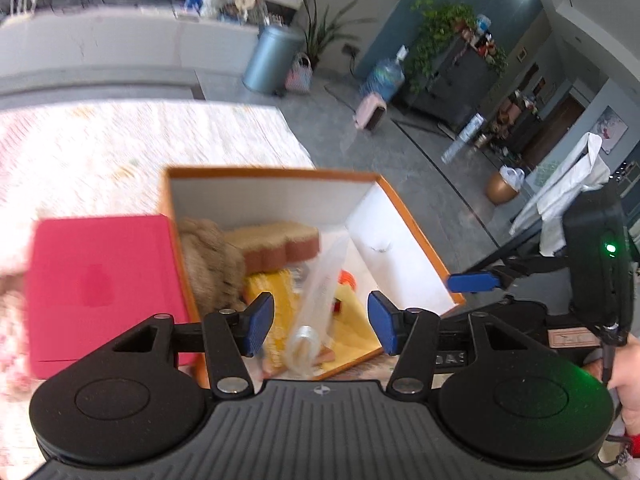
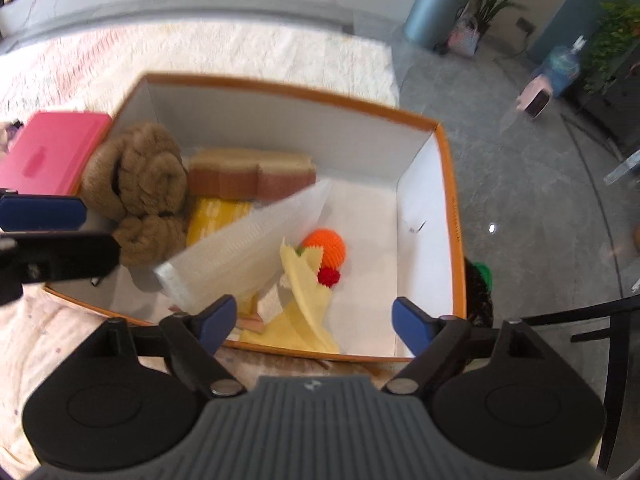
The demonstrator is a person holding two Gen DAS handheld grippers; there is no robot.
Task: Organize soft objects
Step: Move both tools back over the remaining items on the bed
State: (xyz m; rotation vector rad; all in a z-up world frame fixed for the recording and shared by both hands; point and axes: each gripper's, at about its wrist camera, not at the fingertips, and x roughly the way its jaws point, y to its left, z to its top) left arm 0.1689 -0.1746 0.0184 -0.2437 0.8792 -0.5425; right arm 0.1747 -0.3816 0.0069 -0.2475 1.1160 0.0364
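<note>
An orange-edged cardboard box with white inner walls (image 2: 280,120) stands open on a table under a pale patterned cloth (image 2: 240,52); inside it lie a rolled brown fuzzy plush (image 2: 140,188), a tan and brown striped foam sponge (image 2: 252,178), a yellow ribbed cloth (image 2: 218,216), a translucent white ridged plastic sheet (image 2: 236,256) tilted against the other things, an orange crocheted ball (image 2: 326,246), a small red knitted piece (image 2: 329,277) and a pale yellow zigzag-edged felt cloth (image 2: 304,292); a flat pink plastic lid (image 2: 48,152) sits just beside the box; the left hand-held gripper (image 1: 320,322) hangs over the box with jaws wide and nothing between them; the right hand-held gripper (image 2: 314,322) likewise stands wide and empty above the near edge.
</note>
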